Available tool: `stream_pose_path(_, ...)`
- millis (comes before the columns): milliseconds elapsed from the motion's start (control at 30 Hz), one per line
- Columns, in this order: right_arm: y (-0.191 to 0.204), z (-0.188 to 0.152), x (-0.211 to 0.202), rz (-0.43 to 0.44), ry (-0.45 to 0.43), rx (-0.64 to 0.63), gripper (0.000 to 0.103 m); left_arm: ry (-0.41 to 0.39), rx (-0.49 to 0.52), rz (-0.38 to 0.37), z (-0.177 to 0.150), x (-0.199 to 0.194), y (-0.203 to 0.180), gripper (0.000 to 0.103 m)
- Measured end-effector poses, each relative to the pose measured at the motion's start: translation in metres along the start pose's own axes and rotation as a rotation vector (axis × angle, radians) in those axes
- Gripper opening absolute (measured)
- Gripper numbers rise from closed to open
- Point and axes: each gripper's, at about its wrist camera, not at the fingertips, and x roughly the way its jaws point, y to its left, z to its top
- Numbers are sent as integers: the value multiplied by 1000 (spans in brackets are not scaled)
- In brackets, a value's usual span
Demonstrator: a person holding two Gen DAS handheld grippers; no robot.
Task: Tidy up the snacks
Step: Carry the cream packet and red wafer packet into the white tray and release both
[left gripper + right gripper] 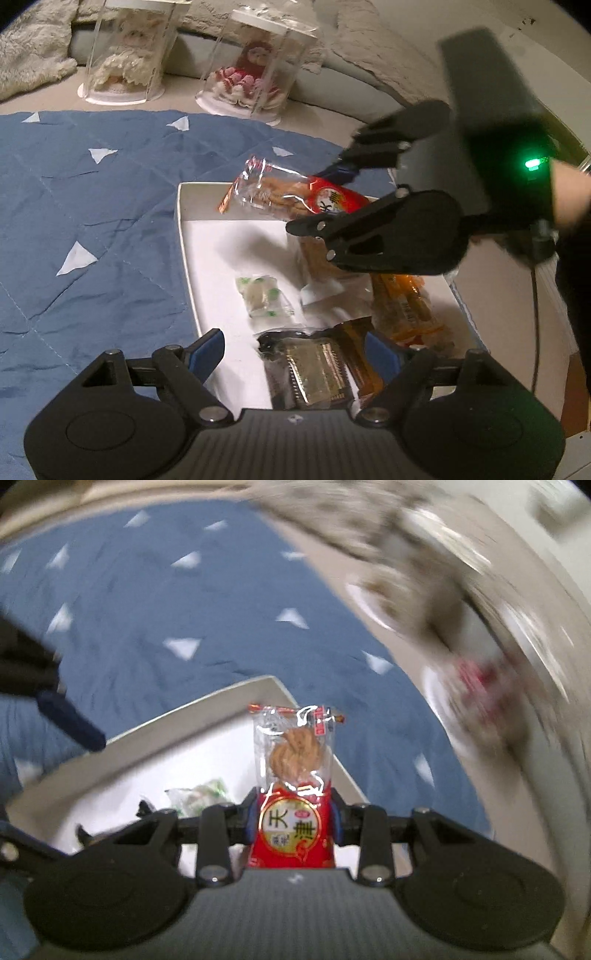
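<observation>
Left wrist view: my left tongs (293, 350), jaws spread wide and holding nothing, hover over the near end of the white tray (183, 236), where a dark packet (310, 373), a green-spotted candy (263, 295) and orange sticks (406, 310) lie; my right tongs (325, 199) hold a biscuit pack (291, 194) above the tray's far end. Right wrist view: my right tongs (293, 821) are clamped narrow on the biscuit pack's (293, 771) red end, its clear end pointing away over the tray (207, 709) corner and blue quilt (192, 602).

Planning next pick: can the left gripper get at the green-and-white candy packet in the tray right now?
Probably yes. The left gripper is open, and the candy packet lies alone on bare tray floor ahead; the right gripper holds its biscuit packet farther back.
</observation>
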Motion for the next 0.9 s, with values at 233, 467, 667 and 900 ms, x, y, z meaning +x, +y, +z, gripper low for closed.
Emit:
stream_pose_path(233,-26,-22,31,-17,183,-143,41,17,1,-15,-1,3,9,84)
stream_pose_path(467,-48,-75,30,-22,332,-110,41,26,-22,-31,-3,3,10,84)
stream_pose_path(667,-35,-84,54,-33,427,-186,41,13,-18,-39,-1,-1,8,85)
stream_pose_path(900,-11,-58,52,-13,282,-288,46,12,-17,-42,-1,-1,7,85)
